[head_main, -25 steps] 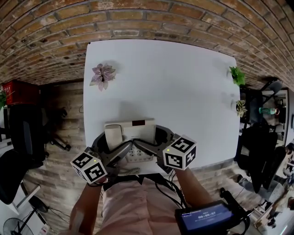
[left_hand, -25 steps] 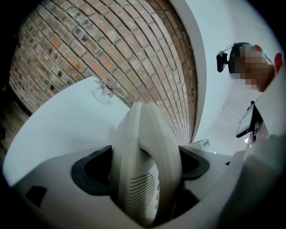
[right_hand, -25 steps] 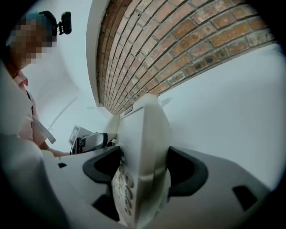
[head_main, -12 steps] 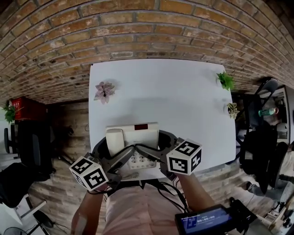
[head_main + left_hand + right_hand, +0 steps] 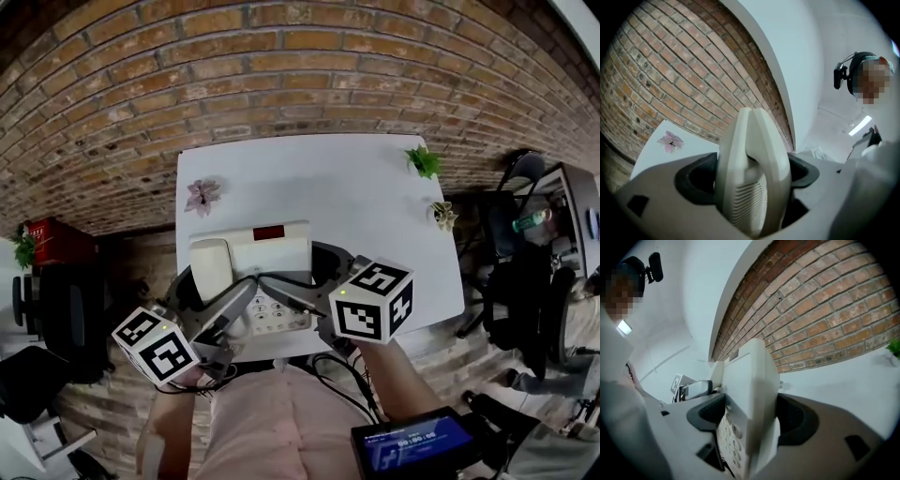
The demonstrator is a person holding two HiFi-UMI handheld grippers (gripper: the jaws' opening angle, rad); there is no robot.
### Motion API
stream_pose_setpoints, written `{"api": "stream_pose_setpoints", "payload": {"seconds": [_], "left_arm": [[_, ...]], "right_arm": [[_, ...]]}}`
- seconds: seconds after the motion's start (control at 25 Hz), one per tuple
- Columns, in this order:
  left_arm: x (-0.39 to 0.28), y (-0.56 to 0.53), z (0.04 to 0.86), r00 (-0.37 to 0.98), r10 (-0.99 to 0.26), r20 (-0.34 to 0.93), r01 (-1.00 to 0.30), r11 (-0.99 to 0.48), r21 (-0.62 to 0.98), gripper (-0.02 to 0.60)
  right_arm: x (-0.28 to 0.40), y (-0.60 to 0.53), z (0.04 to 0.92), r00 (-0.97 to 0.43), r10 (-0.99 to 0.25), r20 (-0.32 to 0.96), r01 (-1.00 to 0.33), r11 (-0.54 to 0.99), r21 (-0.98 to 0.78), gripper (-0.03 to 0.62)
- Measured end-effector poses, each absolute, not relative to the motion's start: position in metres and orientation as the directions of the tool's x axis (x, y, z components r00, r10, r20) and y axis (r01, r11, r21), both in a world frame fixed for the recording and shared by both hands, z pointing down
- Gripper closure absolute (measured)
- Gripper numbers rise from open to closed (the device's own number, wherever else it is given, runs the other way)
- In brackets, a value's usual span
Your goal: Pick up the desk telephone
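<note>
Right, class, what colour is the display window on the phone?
Dark red display, set in the cream phone; clearest in the head view.

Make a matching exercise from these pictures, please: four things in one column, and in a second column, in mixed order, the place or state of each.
Column one
1. pink flower
2. green plant
3. left claw
4. right claw

Column two
A. shut on the handset side of the desk telephone
B. at the far right corner of the table
C. shut on the keypad side of the desk telephone
D. near the table's left edge

Pairs: 1-D, 2-B, 3-A, 4-C
</note>
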State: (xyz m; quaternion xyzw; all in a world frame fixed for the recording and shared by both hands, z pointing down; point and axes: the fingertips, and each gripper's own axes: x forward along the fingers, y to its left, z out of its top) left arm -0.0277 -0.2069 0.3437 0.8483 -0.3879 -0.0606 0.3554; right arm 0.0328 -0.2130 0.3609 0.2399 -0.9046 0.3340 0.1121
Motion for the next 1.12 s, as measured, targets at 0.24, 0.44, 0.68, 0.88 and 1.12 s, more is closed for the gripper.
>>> {"api": "stream_pose_setpoints", "payload": {"seconds": [0.24,0.44,0.68,0.88,1.12], "left_arm": [[-0.019,-0.206,0.303,0.691,-0.712,0.129,-0.614,-0.483,0.625,0.143],[-0.013,-0.202,0.292,0.692,-0.713,0.115,-0.610,-0.492,0.621,0.143],[-0.009,-0.197,0.289,0.688,-0.717,0.113,-0.610,-0.487,0.625,0.143],[-0.008,-0.194,0.287,0.684,-0.720,0.117,-0.619,-0.487,0.616,0.143],[-0.005,-0.193,0.288,0.681,-0.721,0.125,-0.624,-0.484,0.613,0.143]], "right_arm": [[0.042,-0.214,0.319,-0.860,-0.393,0.324,-0.509,0.696,-0.507,0.250],[0.048,-0.209,0.307,-0.860,-0.402,0.314,-0.509,0.705,-0.494,0.252],[0.052,-0.205,0.303,-0.863,-0.402,0.307,-0.505,0.710,-0.490,0.252],[0.053,-0.203,0.302,-0.867,-0.400,0.298,-0.498,0.713,-0.493,0.252],[0.056,-0.201,0.303,-0.869,-0.399,0.294,-0.495,0.713,-0.497,0.252]]}}
